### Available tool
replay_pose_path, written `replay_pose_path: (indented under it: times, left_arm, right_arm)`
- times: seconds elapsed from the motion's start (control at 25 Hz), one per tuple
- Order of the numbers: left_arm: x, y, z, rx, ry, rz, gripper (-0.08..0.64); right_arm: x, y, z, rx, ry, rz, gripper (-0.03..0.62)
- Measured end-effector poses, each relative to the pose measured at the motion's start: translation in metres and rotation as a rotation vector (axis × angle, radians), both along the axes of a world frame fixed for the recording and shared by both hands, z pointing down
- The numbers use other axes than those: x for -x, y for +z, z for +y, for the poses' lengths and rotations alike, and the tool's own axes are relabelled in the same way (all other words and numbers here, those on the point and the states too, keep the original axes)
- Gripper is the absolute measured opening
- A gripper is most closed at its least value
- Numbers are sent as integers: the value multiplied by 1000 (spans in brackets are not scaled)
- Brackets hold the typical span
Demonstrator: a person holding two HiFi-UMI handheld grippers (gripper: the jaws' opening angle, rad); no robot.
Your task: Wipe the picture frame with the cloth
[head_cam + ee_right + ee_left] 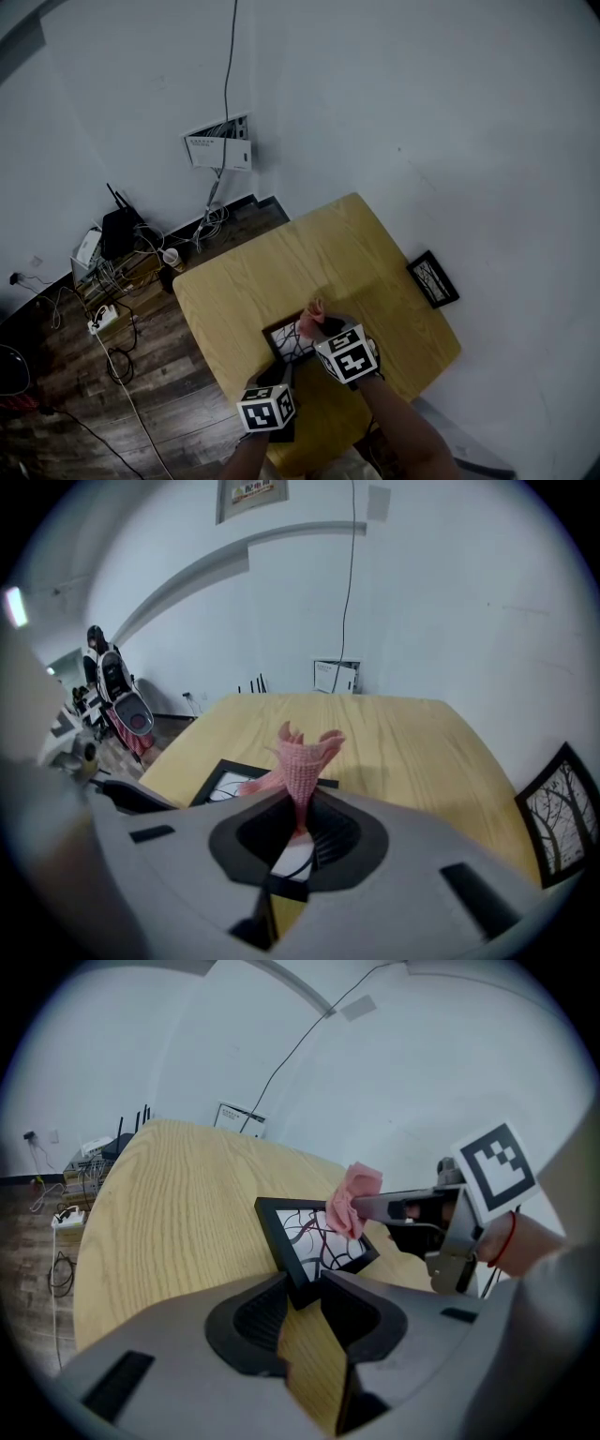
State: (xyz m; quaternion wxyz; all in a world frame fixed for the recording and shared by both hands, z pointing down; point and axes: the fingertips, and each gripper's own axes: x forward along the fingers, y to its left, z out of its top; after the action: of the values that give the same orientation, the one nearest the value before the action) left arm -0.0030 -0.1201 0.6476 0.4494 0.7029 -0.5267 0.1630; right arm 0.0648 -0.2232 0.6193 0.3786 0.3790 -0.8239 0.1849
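Left gripper (302,1297): jaws clamped on near corner of picture frame (305,1238), on counter (169,1213). Right gripper (298,822): jaws pinched on pink cloth (302,759). Cloth bunch pokes out beyond jaws, over frame's glass.

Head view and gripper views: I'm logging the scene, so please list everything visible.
table: 1, yellow wood, by the white wall
frame: 1, black, on the table, near edge
spare frame: 1, black, by the wall right of the table
cloth: 1, pink, over the frame
router: 1, black, floor at left
power strip: 1, white, floor at left
left gripper: 1, grey, shut on the frame's corner
right gripper: 1, grey, shut on the cloth
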Motion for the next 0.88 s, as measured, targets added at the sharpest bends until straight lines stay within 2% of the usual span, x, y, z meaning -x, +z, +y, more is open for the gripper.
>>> replay_pose_path:
  times: [0.24,0.4,0.88]
  left_arm:
    - [-1,0,0,0,-1,-1,103]
    - [-1,0,-1,0,0,1,103]
    - [-1,-1,0,2,1,3,103]
  right_arm:
    - [23,-21,25,23,-44,-122,18]
    - [41,-23,42,47,-89,-169,18]
    - [58,3,68,133,-187,-145,18]
